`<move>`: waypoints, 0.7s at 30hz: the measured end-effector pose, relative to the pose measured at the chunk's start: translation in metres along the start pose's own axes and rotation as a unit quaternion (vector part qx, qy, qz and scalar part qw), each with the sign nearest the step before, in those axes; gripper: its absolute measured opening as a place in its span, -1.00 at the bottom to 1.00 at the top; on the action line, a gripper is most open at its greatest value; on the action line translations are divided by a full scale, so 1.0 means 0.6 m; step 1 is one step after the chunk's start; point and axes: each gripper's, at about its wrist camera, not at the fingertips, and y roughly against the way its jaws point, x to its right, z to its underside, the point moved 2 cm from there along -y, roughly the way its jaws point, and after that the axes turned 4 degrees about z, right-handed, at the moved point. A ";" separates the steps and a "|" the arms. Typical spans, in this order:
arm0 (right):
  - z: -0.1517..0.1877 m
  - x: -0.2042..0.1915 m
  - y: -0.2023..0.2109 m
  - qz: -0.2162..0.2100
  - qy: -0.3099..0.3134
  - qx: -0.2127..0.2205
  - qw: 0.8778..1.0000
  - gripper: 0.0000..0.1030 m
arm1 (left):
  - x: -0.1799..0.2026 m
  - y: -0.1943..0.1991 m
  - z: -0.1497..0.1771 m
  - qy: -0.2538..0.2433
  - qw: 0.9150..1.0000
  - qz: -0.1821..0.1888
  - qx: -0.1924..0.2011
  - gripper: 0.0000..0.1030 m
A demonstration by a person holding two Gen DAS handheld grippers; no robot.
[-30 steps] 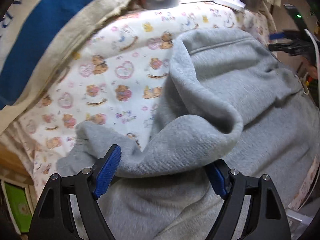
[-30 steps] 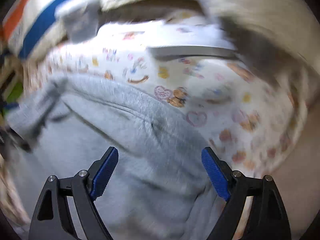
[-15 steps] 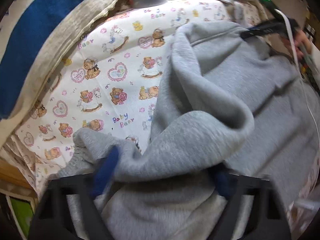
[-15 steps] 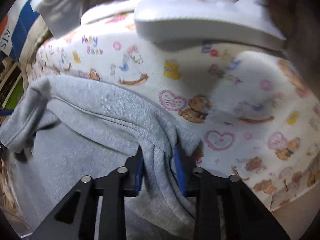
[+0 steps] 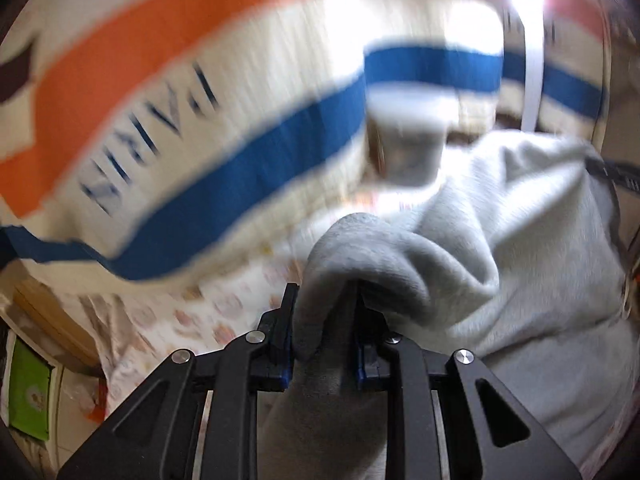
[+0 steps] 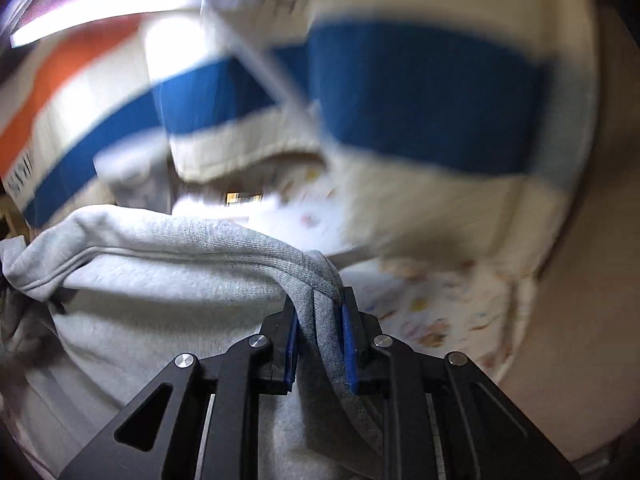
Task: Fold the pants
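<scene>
My left gripper is clamped on a thick bunched fold of the grey fleece pants, soft and fuzzy, the cloth draping away to my right over the bear-print sheet. My right gripper pinches a ribbed, seamed edge of the same pants between its blue pads, the hem running off to my left above the pastel-printed sheet. Behind hangs a cream woven blanket with orange and blue stripes and dark lettering too blurred to read
</scene>
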 end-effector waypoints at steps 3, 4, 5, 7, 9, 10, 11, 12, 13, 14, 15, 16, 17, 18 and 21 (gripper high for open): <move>-0.016 0.004 0.050 0.016 0.008 0.042 0.999 -0.64 | 0.011 0.031 -0.026 -0.025 0.998 -0.020 0.047 -0.58; -0.023 0.001 0.066 0.040 0.023 0.058 0.997 -0.64 | 0.019 0.034 -0.034 -0.030 0.998 -0.026 0.052 -0.59; -0.032 -0.001 0.074 0.056 0.032 0.065 0.996 -0.64 | 0.026 0.036 -0.041 -0.032 0.997 -0.031 0.056 -0.59; -0.052 -0.002 0.086 0.084 0.041 0.082 0.992 -0.64 | 0.036 0.034 -0.055 -0.035 0.996 -0.046 0.071 -0.59; -0.071 0.002 0.089 0.099 0.041 0.095 0.990 -0.64 | 0.047 0.028 -0.063 -0.041 0.994 -0.059 0.085 -0.59; -0.075 0.004 0.092 0.102 0.040 0.099 0.989 -0.64 | 0.047 0.027 -0.066 -0.040 0.993 -0.060 0.092 -0.59; -0.077 0.006 0.095 0.102 0.036 0.100 0.989 -0.64 | 0.046 0.028 -0.065 -0.040 0.993 -0.058 0.098 -0.59; -0.075 0.008 0.100 0.098 0.033 0.098 0.990 -0.64 | 0.045 0.031 -0.059 -0.042 0.992 -0.053 0.104 -0.58; -0.068 0.010 0.104 0.095 0.035 0.096 0.990 -0.64 | 0.045 0.034 -0.049 -0.048 0.992 -0.049 0.106 -0.58; -0.054 0.007 0.111 0.091 0.043 0.093 0.991 -0.64 | 0.045 0.036 -0.035 -0.057 0.992 -0.048 0.104 -0.58; -0.034 0.003 0.116 0.090 0.055 0.090 0.990 -0.64 | 0.044 0.037 -0.015 -0.067 0.992 -0.047 0.098 -0.58; -0.013 0.001 0.118 0.089 0.067 0.086 0.990 -0.64 | 0.043 0.043 0.003 -0.071 0.992 -0.044 0.090 -0.57; 0.013 -0.004 0.125 0.085 0.078 0.079 0.990 -0.64 | 0.042 0.042 0.026 -0.075 0.993 -0.038 0.080 -0.58; 0.038 -0.012 0.131 0.077 0.084 0.071 0.991 -0.64 | 0.042 0.039 0.054 -0.079 0.994 -0.033 0.068 -0.57; 0.118 -0.022 0.148 0.047 0.078 0.046 0.995 -0.64 | 0.049 0.040 0.128 -0.094 0.994 -0.030 0.040 -0.57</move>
